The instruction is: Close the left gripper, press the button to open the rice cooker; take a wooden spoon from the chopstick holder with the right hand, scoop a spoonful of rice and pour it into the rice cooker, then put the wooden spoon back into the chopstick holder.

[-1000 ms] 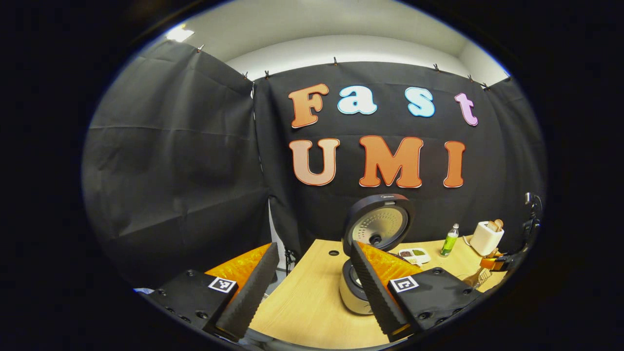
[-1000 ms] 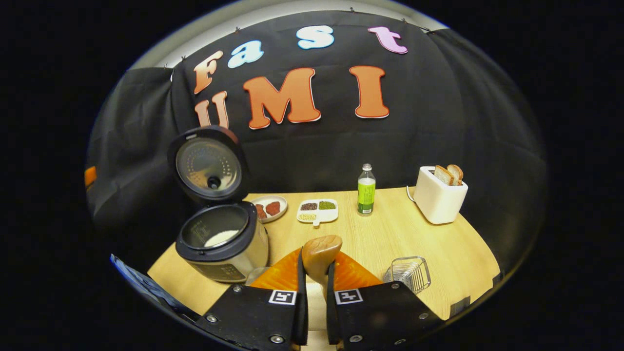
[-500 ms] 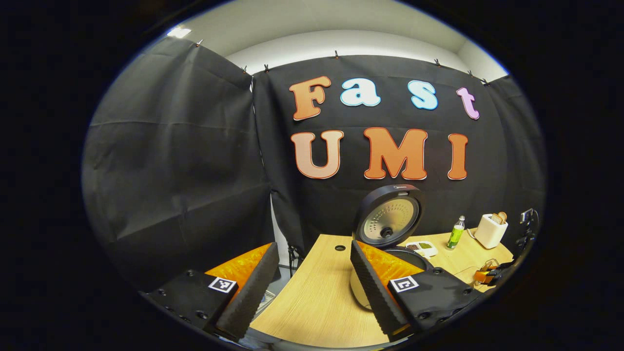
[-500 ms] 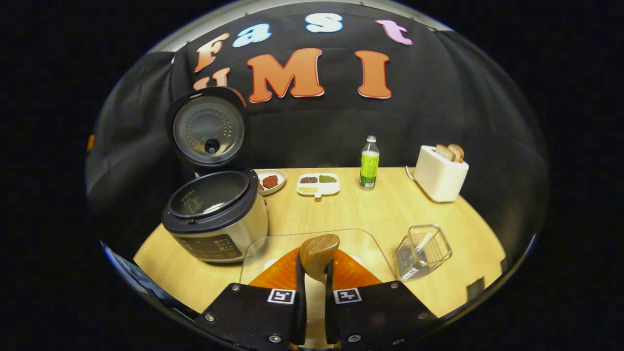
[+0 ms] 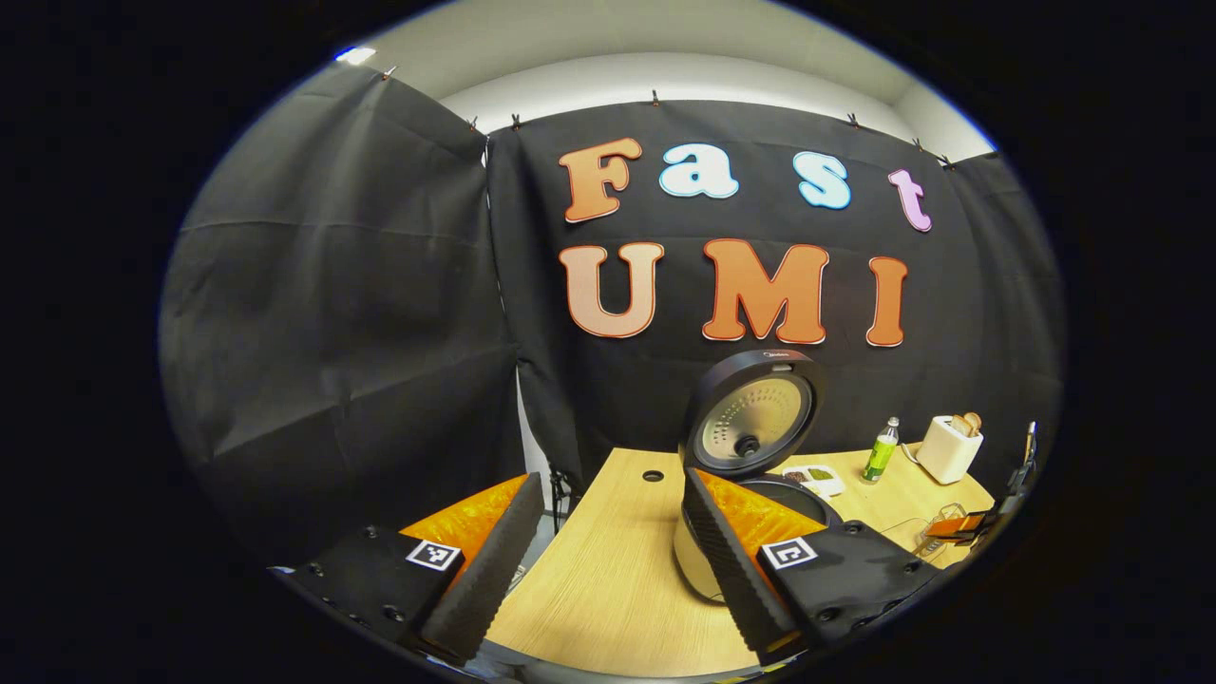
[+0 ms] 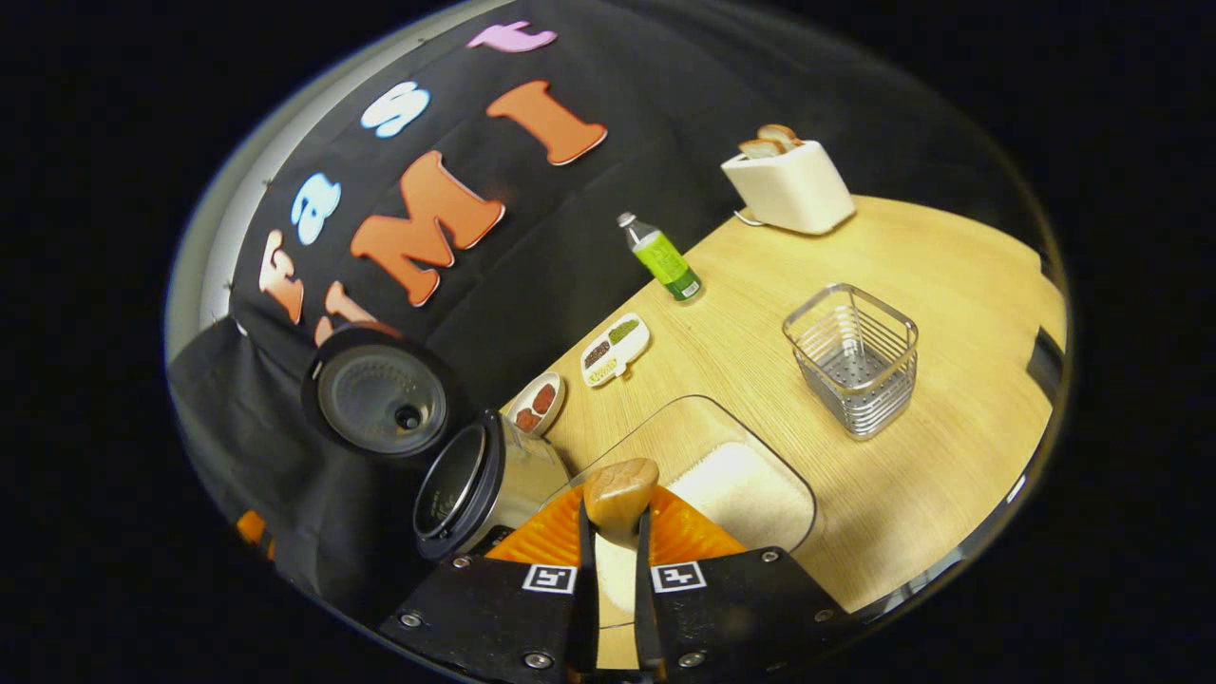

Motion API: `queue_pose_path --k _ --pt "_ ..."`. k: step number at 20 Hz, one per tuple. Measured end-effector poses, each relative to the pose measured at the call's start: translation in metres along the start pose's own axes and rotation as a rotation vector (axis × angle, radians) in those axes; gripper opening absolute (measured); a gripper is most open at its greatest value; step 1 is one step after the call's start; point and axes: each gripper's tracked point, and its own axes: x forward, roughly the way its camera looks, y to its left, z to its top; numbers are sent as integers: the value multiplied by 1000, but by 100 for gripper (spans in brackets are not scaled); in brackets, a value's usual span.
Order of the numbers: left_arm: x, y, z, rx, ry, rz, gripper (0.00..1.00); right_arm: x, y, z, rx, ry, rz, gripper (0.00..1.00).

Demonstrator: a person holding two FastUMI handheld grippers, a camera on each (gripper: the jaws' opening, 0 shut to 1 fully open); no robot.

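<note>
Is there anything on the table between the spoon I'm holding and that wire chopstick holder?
Nothing visible: bare table lies between the wooden spoon in the right gripper and the empty chopstick holder.

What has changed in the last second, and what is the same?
The right hand-held gripper rolled and drew back from the rice cooker toward the wire chopstick holder, still shut on the wooden spoon. The left hand-held gripper stays open; the lid stays up.

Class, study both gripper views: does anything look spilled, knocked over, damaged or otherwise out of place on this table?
Nothing stands out. The rice cooker stands with its lid open, as the task needs. The wire chopstick holder, bottle and toaster stand upright. The right gripper is shut on the wooden spoon.
</note>
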Motion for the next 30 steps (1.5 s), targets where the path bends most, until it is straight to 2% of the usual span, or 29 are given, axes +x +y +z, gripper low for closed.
queue_pose_path --k 5,20,24,30 --pt "1 -5 7 -1 -16 -8 99 -7 -12 10 183 -9 28 14" --pt "1 -16 21 -5 -53 -2 97 -24 -10 57 372 -37 83 14" --pt "2 -18 26 -9 -70 5 97 -33 -1 70 441 -60 77 14" --pt "5 -24 24 -16 -67 1 97 -41 34 92 442 -68 103 14"
